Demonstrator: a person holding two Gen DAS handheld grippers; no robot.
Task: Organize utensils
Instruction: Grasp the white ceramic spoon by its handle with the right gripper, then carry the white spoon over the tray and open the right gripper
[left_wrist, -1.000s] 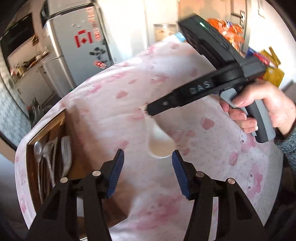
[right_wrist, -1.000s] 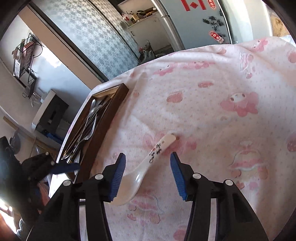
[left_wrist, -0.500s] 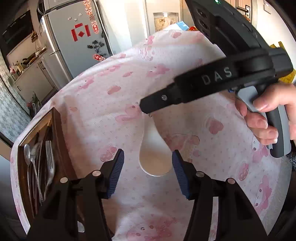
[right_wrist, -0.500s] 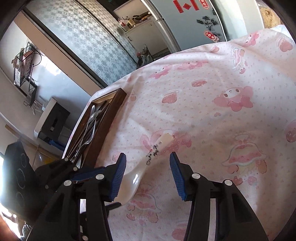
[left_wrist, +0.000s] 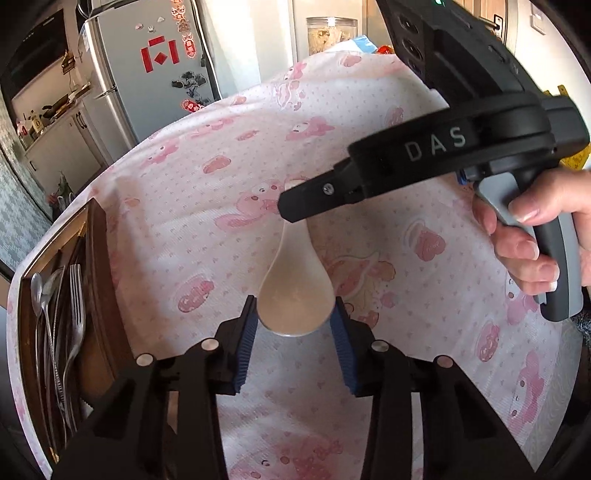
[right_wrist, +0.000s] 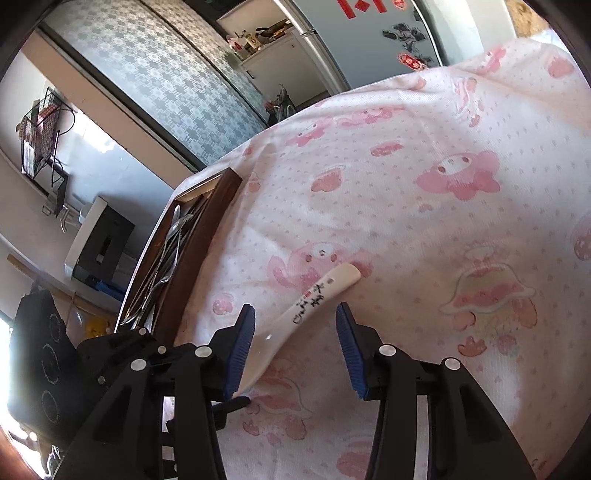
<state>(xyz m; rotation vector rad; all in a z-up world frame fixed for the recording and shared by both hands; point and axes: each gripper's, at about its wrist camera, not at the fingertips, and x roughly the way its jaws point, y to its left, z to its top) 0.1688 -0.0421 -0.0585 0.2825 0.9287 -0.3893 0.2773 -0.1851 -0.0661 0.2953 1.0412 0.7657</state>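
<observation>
A white ceramic soup spoon (left_wrist: 293, 291) with black writing on its handle (right_wrist: 314, 299) lies on the pink patterned tablecloth. My left gripper (left_wrist: 293, 321) has its blue pads against both sides of the spoon's bowl. My right gripper (right_wrist: 295, 332) is open, its fingers astride the spoon's handle, and its black body (left_wrist: 443, 140) shows above the handle in the left wrist view. A dark wooden utensil tray (left_wrist: 99, 266) at the table's left edge holds metal spoons and forks (left_wrist: 74, 295); it also shows in the right wrist view (right_wrist: 207, 218).
A silver fridge (left_wrist: 147, 74) with red magnets stands beyond the table's far edge. A glass jar (left_wrist: 330, 33) and snack packets sit at the far end. The person's hand (left_wrist: 528, 236) holds the right gripper's handle.
My left gripper has moved forward and its pads have narrowed onto the spoon's bowl. My right gripper has come closer over the spoon's handle and stays open.
</observation>
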